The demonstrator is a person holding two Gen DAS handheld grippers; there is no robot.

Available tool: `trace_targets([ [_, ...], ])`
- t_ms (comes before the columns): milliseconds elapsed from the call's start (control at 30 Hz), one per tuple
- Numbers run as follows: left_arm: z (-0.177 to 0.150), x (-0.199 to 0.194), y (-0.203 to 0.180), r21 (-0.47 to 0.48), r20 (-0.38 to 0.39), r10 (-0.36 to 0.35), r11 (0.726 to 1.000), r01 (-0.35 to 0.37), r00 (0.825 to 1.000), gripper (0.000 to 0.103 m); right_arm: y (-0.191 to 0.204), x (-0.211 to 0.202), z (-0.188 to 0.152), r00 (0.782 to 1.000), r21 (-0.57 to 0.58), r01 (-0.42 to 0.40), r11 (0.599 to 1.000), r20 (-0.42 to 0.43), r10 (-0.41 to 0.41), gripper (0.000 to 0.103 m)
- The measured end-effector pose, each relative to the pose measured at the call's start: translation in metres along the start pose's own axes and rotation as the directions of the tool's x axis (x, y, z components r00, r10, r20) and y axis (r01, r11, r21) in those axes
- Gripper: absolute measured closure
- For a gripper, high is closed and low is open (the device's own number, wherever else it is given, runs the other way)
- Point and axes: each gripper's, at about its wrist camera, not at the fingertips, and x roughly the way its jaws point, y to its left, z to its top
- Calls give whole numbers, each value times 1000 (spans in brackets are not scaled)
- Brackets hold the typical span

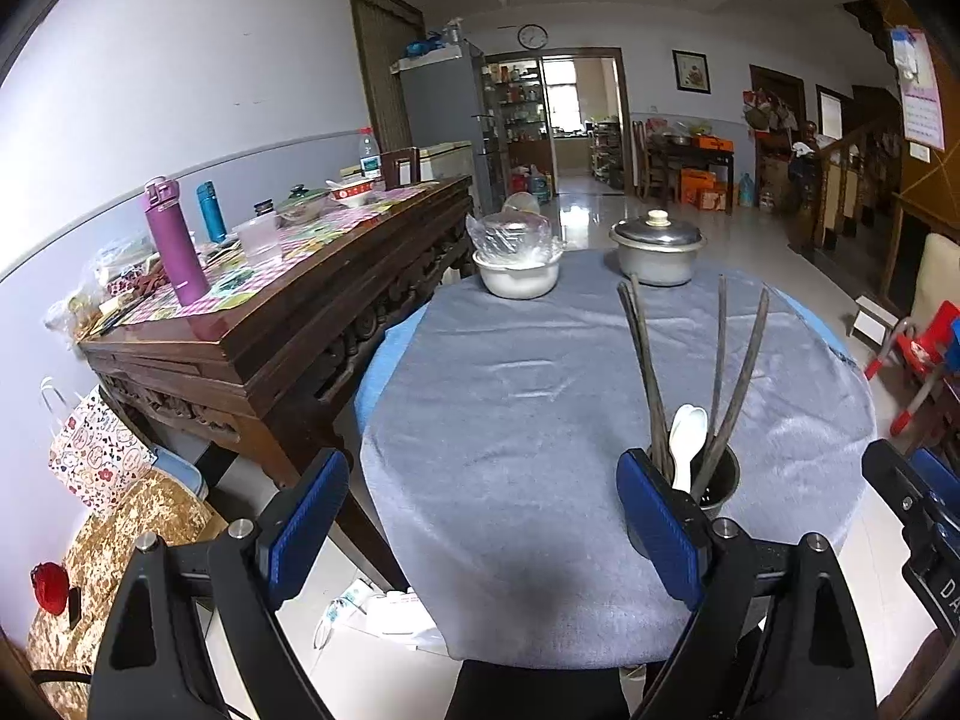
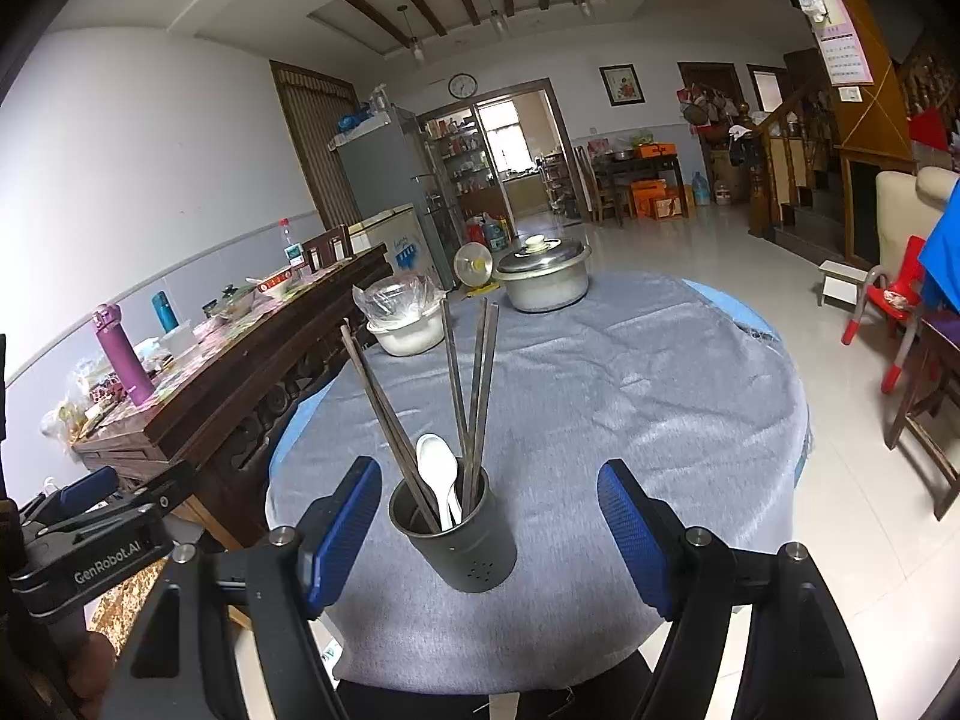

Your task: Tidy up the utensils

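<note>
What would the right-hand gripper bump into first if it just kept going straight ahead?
Most likely the utensil holder: it stands between the open fingers of the right gripper, just ahead, with chopsticks and a white spoon in it. Exact depth is unclear.

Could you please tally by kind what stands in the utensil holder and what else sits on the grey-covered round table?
Chopsticks: 4, standing in the utensil holder
White spoons: 2, in the same holder
Lidded metal pot: 1
Plastic-covered white bowl: 1
Utensil holder: 1
Total: 9
</note>
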Motion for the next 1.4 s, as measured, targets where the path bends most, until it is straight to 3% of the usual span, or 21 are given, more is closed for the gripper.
trace_targets([
  [1400, -2, -4, 3, -14, 17, -6, 1000, 6, 1000, 12, 15, -9, -1, 1000, -68, 2, 998, 25, -1, 25],
])
